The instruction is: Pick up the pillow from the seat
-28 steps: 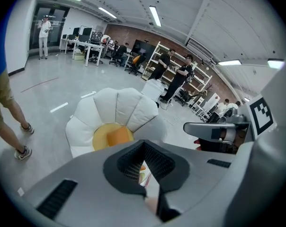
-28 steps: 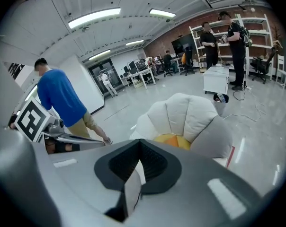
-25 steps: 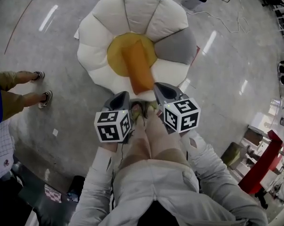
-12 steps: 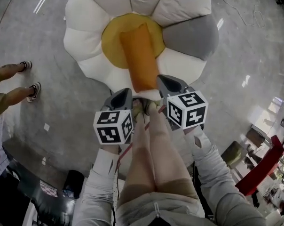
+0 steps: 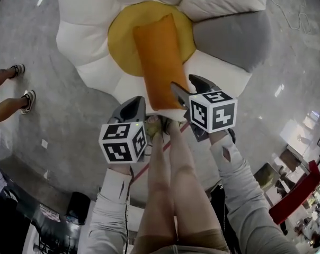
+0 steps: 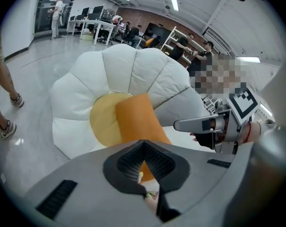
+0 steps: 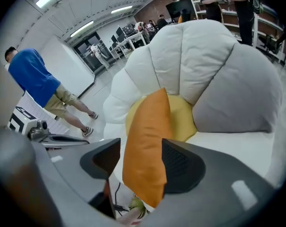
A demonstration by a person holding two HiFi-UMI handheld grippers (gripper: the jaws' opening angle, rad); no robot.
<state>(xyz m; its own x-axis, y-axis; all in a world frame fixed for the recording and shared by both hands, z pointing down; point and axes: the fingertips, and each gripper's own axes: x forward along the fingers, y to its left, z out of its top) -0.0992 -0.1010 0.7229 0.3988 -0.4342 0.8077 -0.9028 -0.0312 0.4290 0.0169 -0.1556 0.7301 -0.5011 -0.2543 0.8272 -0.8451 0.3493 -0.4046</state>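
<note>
Orange pillow point(image 5: 159, 62) lies lengthwise on the flower-shaped seat point(image 5: 80, 41). It crosses the yellow ctr, and its near end reaches onto the near white petal, twd the person.

Right gripper point(image 5: 182, 82) sits at that near end, tilted steeply down & fwd. Its jaws are apart and have just been opening. In the right gripper view the pillow's near end stands btw them. The right pad looks close against the fabric and the left pad shows a gap. Can't tell if there is real contact; no squeeze visible.

Left gripper point(image 5: 134, 103) is just left of it at the seat's near edge, beside the pillow and apart from it, w/ a similar downward tilt. Its jaws meet at the tips, nothing btw them.

Both forearms in light sleeves point(image 5: 239, 184) reach fwd, one each side of the person's bare legs point(image 5: 170, 194).

Hidden or hard to see:
- Head view: the right gripper's left jaw covers the pillow's near right corner, and the seat's far petals are cut off at the frame top.
- Left gripper view: the closed jaws block the pillow's near end, w/ only an orange sliver thru the slit.
- The person's feet point(image 5: 159, 125) are mostly tucked btw the two grippers.
- A bystander's legs point(image 5: 6, 107) at far left are cut by the frame edge.
- People at the far desks are too small to make out.
</note>
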